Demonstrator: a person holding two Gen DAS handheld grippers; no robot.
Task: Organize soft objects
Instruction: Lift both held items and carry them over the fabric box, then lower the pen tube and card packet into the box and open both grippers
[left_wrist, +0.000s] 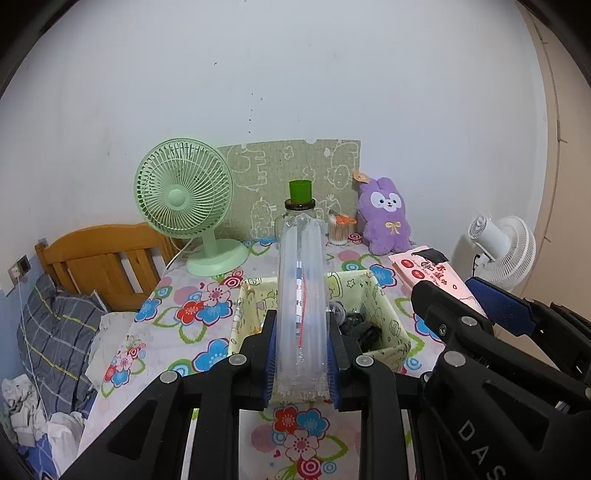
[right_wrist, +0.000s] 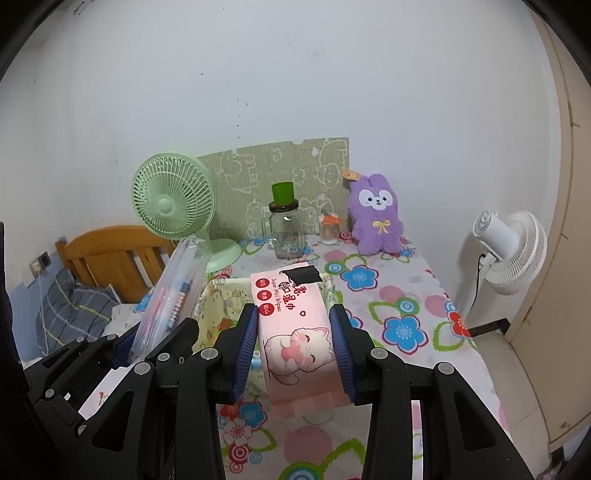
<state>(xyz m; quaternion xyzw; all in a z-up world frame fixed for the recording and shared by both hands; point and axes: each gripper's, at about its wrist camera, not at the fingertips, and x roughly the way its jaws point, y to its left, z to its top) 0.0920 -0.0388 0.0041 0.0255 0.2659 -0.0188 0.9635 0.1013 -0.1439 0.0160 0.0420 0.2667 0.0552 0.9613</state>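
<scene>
Both claws are loaded and hover above the pale yellow fabric storage box with cartoon prints (left_wrist: 397, 325), so the step in hand looks like the drop-off.

The left claw (left_wrist: 302, 360) is closed snugly on a clear inflated air-column packing sleeve (left_wrist: 302, 291) with a pen-like item inside; the sleeve juts forward over the box's near edge. The right claw (right_wrist: 294, 349) is clamped on a pink soft pack of wet wipes with a cartoon cat (right_wrist: 295, 325), its pads pressing both long sides, the pack's far end reaching over the box (right_wrist: 212, 306).

The box sits in the middle of the flower-patterned surface (left_wrist: 184, 332). It is not empty: dark items, too jumbled to identify, lie at its bottom (left_wrist: 356, 326).

The next move probably calls for lowering each load into the opening and only then spreading the fingers, one claw at a time, since they crowd each other.

A purple plush rabbit (right_wrist: 375, 218) stands near the wall, well apart from the box, and may be left to collect.
</scene>
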